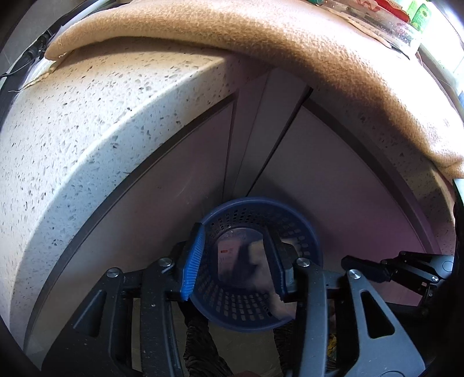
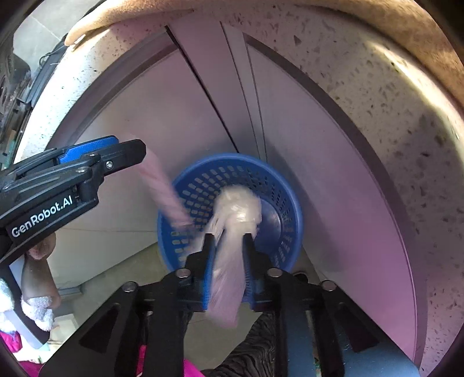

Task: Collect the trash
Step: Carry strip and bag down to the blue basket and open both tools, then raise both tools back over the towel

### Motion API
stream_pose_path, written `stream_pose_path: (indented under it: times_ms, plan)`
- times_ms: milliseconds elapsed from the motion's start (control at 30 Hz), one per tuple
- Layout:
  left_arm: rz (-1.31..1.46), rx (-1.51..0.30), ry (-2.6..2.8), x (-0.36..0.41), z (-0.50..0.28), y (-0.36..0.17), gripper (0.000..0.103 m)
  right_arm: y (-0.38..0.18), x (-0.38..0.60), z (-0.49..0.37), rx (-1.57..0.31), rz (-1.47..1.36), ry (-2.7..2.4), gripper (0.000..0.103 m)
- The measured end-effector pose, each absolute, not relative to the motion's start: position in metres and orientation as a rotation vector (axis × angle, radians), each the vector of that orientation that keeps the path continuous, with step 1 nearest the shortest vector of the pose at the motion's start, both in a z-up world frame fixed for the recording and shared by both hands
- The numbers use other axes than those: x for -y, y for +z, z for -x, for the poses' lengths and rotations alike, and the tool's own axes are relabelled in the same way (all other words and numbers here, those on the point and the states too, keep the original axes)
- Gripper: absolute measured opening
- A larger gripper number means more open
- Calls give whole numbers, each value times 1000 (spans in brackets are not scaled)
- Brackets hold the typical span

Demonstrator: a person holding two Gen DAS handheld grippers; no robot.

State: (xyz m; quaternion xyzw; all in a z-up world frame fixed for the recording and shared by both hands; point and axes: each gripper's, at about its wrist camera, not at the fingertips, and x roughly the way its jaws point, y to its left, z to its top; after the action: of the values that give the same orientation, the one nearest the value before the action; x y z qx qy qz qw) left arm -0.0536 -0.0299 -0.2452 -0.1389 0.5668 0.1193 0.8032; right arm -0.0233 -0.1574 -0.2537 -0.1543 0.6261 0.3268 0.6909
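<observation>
A blue perforated plastic basket (image 1: 258, 304) stands on the floor below the counter. My left gripper (image 1: 236, 261) hangs over its mouth with jaws apart; a blurred wrapper (image 1: 232, 258) with a red mark shows between them, and I cannot tell if it is held or falling. In the right wrist view the same gripper (image 2: 139, 156) enters from the left with a blurred pink wrapper (image 2: 162, 188) streaking below its tip toward the basket (image 2: 278, 185). My right gripper (image 2: 229, 240) is shut on a crumpled clear plastic bag (image 2: 237, 208) above the basket.
A speckled stone counter edge (image 1: 87, 130) curves overhead, draped with a tan fleece cloth (image 1: 290, 43). Packaged items (image 1: 406, 17) sit on top. Pale cabinet doors (image 2: 333, 179) stand behind the basket. The person's pink clothing (image 2: 17, 348) shows at lower left.
</observation>
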Motion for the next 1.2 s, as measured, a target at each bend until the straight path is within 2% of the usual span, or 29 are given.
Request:
stream_pose_path:
  times_ms: [100, 167, 633, 733, 800, 867, 1000, 1100, 1200]
  plan:
    - [303, -1218, 257, 28, 57, -249, 43, -253, 158, 25, -1398, 346, 729, 37]
    - [308, -1218, 260, 25, 63, -248, 43, -253, 159, 26, -1397, 346, 723, 40]
    - [299, -1189, 244, 13, 64, -225, 43, -238, 165, 27, -1380, 287, 749, 40]
    - [301, -1163, 239, 9, 66, -214, 51, -221, 169, 28, -1353, 273, 768, 42]
    - [302, -1145, 235, 6, 65, -204, 52, -209, 172, 29, -1335, 256, 783, 51]
    - [307, -1129, 232, 4, 64, -195, 52, -196, 176, 28, -1317, 229, 802, 54]
    - [322, -1091, 224, -3, 59, -173, 52, -172, 187, 25, -1284, 184, 824, 54]
    - [334, -1063, 215, -4, 48, -151, 61, -150, 196, 21, -1249, 154, 830, 58]
    - [341, -1034, 204, -5, 37, -132, 61, -131, 205, 13, -1205, 131, 823, 60]
